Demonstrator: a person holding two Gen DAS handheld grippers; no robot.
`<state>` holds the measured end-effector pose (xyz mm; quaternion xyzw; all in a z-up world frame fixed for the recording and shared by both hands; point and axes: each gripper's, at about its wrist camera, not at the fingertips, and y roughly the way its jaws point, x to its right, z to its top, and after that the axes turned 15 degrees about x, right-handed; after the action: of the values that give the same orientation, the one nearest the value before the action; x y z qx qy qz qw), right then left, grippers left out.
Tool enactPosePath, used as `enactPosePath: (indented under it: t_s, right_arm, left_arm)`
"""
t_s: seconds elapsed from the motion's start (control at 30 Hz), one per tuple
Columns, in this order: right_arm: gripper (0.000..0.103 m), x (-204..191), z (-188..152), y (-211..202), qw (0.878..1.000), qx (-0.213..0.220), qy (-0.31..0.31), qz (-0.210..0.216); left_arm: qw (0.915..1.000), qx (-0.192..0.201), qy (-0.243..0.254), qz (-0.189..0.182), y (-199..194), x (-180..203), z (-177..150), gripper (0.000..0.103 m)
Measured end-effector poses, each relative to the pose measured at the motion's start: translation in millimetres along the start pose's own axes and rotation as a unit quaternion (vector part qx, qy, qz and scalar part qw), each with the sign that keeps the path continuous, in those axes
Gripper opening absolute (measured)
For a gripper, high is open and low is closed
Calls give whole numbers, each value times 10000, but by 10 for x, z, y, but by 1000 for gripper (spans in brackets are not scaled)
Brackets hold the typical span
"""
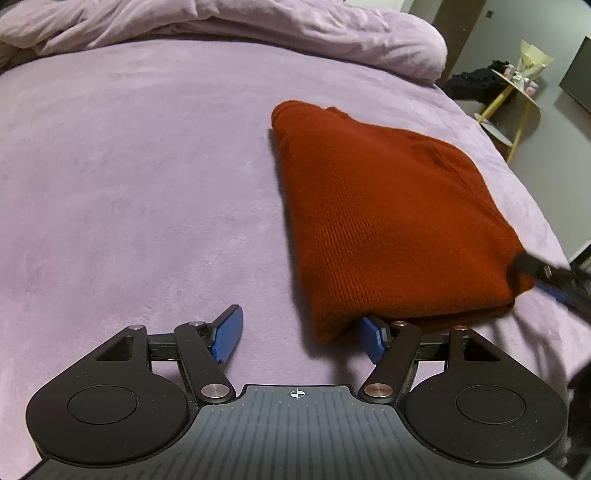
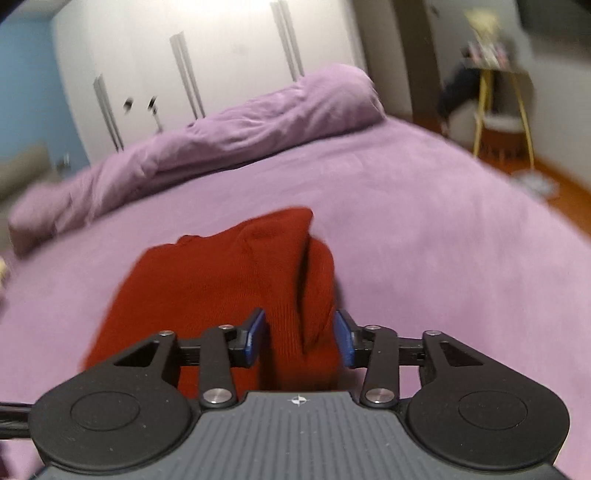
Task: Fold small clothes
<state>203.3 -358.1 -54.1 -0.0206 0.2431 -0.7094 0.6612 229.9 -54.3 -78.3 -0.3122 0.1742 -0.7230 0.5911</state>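
Observation:
A folded rust-red knit garment (image 1: 388,221) lies on the purple bedspread (image 1: 147,184). My left gripper (image 1: 301,334) is open at the garment's near left corner; its right finger (image 1: 373,338) sits under the garment's edge, its left finger (image 1: 229,334) rests on bare bedspread. In the right wrist view the garment (image 2: 221,280) lies straight ahead, and my right gripper (image 2: 299,336) is open with a raised fold of the garment between its pads, which stand apart from the cloth. The right gripper also shows in the left wrist view (image 1: 546,277) at the garment's right corner.
A bunched purple duvet (image 1: 221,26) lies along the far side of the bed. The bed's right edge drops to the floor, where a yellow-legged side table (image 1: 517,92) holds small items. White wardrobe doors (image 2: 184,55) stand behind the bed.

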Motion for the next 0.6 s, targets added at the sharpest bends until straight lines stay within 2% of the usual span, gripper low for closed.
enactPosePath:
  t_s: [0.1,0.3,0.33,0.37,0.4,0.5,0.6]
  right_arm:
    - [47,88,-109,-111,9984,-223,504,156]
    - [46,14,-151,0,9988,-436,236,-1]
    - [43,18,-151,15,9985,-443,304,46]
    - [31,23,-159,18,9985,-443,320,60]
    - [25,30,-168,36,9986,-436,300,65]
    - [18,73,-173,61,9978,-439,461,187]
    - [16,197,-159,49,9929,-447,1052,316]
  left_arm:
    - [10000,-12,-27,51,13,34,15,72]
    - [9999,3,24,99,-32,36,34,72]
    - [10000,-4,6,93,-32,25,35,72]
    - [10000,-20,-31,80,-27,13,38,72]
    - [10000,-30,-58,72,-24,10,41,72]
    - [9999,-5,-70,91,-15,18,46,72]
    - [9999,39,-81,131,-26,20,48,72]
